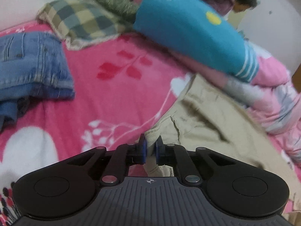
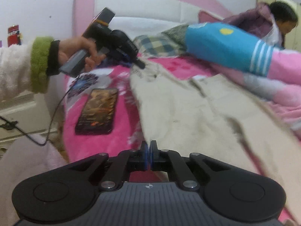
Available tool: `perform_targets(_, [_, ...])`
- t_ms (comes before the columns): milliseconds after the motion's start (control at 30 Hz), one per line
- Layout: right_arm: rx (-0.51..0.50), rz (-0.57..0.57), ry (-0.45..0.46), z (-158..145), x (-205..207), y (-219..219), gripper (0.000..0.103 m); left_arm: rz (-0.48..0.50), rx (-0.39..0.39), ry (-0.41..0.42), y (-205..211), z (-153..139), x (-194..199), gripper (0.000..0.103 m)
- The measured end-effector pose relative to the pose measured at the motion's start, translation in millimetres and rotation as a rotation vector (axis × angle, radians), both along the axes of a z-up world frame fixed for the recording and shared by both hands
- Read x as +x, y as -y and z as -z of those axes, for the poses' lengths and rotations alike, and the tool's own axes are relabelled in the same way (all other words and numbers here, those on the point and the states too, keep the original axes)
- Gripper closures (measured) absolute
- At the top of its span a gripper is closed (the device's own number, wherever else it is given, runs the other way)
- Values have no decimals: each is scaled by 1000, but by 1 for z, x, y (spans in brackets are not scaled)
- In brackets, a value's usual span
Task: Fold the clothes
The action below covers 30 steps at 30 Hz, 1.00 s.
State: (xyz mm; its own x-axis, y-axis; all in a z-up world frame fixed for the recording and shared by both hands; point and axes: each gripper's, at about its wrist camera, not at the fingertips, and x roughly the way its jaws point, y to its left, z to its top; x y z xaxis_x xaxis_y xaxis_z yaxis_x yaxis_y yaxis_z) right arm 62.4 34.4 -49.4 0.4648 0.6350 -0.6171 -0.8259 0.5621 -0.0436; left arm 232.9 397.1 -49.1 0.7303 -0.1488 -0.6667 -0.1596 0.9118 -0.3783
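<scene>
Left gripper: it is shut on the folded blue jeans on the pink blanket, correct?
Not the jeans. The left wrist view shows the left gripper shut on an edge of the beige trousers; the folded blue jeans lie untouched, apart on the pink blanket.

Soft even light, motion blur, fisheye-bent edges

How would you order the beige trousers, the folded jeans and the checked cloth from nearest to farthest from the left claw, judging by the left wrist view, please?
1. Beige trousers: pinched in the left claw, spreading right.
2. Folded jeans: on the pink blanket, off to the left.
3. Checked cloth: farthest, at the back left, beyond the jeans.
</scene>
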Motion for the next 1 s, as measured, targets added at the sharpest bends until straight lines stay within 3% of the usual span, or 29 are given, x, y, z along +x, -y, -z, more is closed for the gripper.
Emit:
perform_targets(67, [-23, -21, -35, 10, -2, -6, 102, 7, 5, -6, -2, 3, 1, 96])
perform_targets(167, [-36, -38, 6, 8, -10, -10, 102, 31, 47, 19, 0, -2, -3, 96])
perform_targets(267, [-39, -34, -27, 16, -8, -13, 102, 43, 108, -15, 3, 9, 0, 95])
perform_targets(433, [-51, -13, -6, 22, -13, -15, 101, 52, 166, -19, 8, 16, -1, 94])
perform_targets(567, [-27, 19, -8, 26, -16, -12, 97, 20, 136, -26, 1, 19, -3, 74])
perform_targets(667, [-11, 38, -9, 21, -22, -8, 83, -31, 79, -20, -9, 13, -9, 65])
perform_targets(700, [-2, 42, -10, 19, -24, -5, 74, -49, 82, -7, -10, 9, -13, 64])
perform_targets(767, [19, 50, -6, 15, -30, 1, 69, -54, 123, 35, -5, -1, -18, 63])
perform_targets(867, [58, 58, -7, 1, -32, 12, 69, -10, 186, 91, 7, -13, -19, 61])
perform_targets(1000, [171, 92, -43, -28, -7, 26, 69, 128, 266, 134, 38, -14, -1, 55])
